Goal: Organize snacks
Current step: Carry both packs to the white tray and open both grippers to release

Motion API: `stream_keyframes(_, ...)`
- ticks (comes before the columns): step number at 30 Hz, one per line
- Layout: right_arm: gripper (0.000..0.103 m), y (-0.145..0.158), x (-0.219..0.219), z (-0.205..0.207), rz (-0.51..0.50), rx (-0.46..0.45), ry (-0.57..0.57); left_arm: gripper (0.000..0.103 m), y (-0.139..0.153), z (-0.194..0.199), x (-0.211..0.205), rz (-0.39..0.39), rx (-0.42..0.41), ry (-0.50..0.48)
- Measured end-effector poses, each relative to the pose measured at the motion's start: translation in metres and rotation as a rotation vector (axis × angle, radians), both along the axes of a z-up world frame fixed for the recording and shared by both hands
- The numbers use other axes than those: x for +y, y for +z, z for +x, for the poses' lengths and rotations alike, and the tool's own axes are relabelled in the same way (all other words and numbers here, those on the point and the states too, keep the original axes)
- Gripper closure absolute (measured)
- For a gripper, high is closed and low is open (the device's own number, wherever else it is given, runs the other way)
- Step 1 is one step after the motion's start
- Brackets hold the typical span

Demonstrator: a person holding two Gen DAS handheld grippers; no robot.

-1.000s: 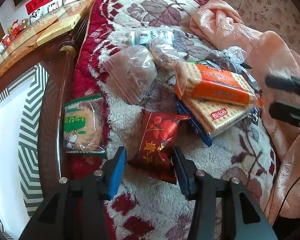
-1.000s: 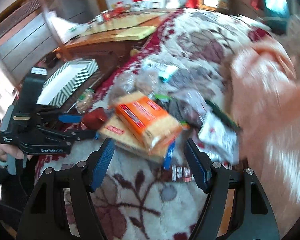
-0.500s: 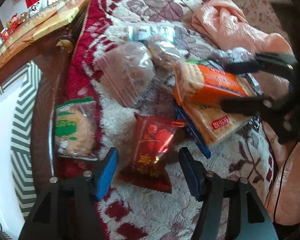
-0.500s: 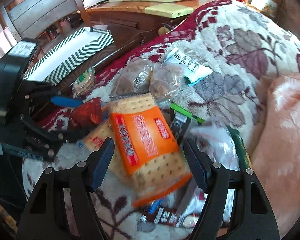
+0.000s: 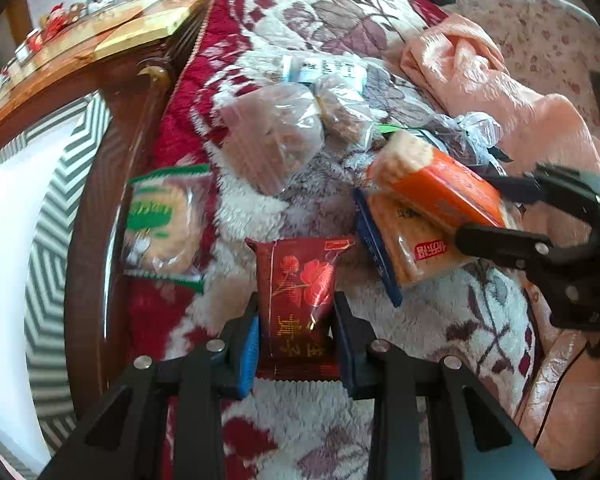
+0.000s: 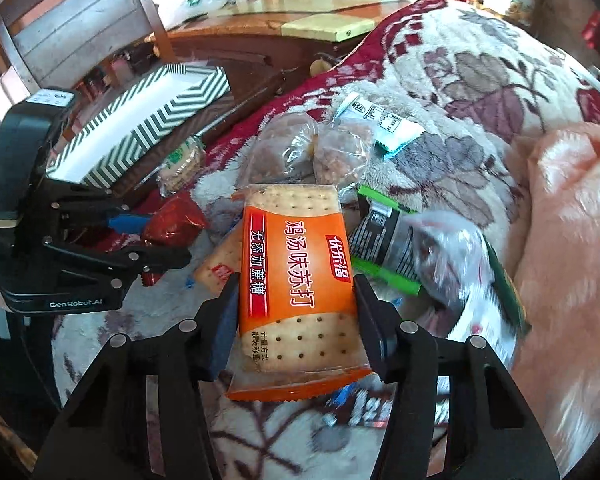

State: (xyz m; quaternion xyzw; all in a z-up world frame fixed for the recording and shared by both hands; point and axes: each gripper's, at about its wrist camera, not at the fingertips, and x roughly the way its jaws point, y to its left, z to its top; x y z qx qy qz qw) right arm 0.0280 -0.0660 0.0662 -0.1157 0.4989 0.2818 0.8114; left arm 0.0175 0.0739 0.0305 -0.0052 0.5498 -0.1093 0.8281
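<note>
Snacks lie on a fluffy red-and-white floral blanket (image 5: 440, 320). A dark red packet with flowers (image 5: 300, 280) stands between my left gripper's (image 5: 296, 344) blue pads. Those jaws are closing, and both pads touch the packet's sides. In the right wrist view the same red packet (image 6: 172, 224) sits in the left gripper (image 6: 164, 240). My right gripper (image 6: 298, 320) is closing on an orange soda-cracker pack (image 6: 296, 264), with its pads against the long sides. The left wrist view shows this orange pack (image 5: 440, 184) tilted, its far end raised.
A second cracker pack with a blue edge (image 5: 416, 248) lies under the orange one. Clear bags (image 5: 272, 140), a green-edged biscuit packet (image 5: 160, 220), a teal-white sachet (image 6: 380, 124) and a black-green packet (image 6: 380, 240) lie around. A striped box (image 6: 140, 120) stands left, a pink blanket (image 5: 500, 80) right.
The left jaws opened a little, then narrowed onto the red packet. The right gripper came in over the orange pack and narrowed around it, and the pack's far end tilted up.
</note>
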Motion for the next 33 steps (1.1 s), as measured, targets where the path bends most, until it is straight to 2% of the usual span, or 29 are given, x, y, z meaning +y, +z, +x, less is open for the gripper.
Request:
stream_keyframes(10, 0.050, 0.015, 0.014, -0.024, 0.074, -0.034, -0.066, 0.068, 0.022, -0.015, 0.017, 0.027, -0.074, 0.071)
stream_keyframes(22, 0.050, 0.030, 0.078, -0.019, 0.102, -0.046, 0.003, 0.068, 0.043, -0.020, 0.076, 0.061, -0.124, 0.191)
stream_keyframes(33, 0.050, 0.032, 0.144, -0.010, 0.091, -0.037, 0.087, 0.068, 0.046, -0.023, 0.141, 0.078, -0.118, 0.312)
